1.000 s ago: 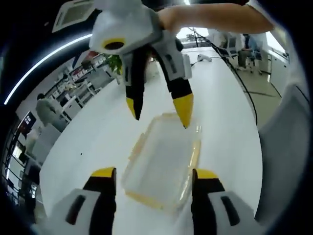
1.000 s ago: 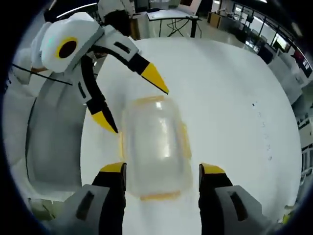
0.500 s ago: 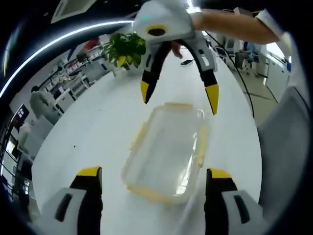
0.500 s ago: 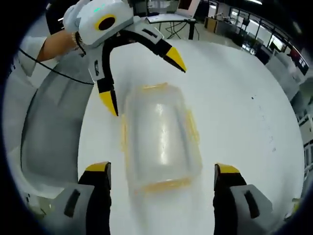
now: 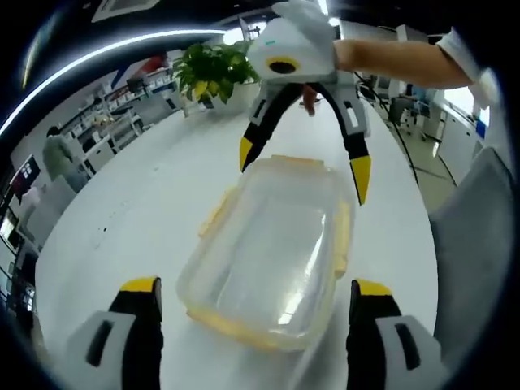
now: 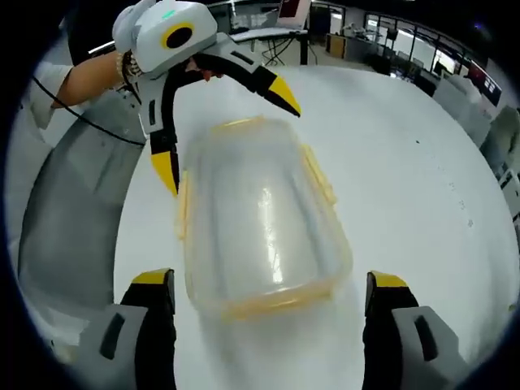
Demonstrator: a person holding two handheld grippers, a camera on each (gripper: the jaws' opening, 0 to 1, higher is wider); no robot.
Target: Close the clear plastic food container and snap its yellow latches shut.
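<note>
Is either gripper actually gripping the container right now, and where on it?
Nothing is held. Both the left gripper and the right gripper are open, jaws straddling opposite ends of the container without visibly clamping it.

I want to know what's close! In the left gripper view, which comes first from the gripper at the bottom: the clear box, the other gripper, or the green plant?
1. Clear food container, right between the left gripper jaws.
2. Right gripper, open over the container's far end.
3. Green plant, far back on the table, upper left.
</note>
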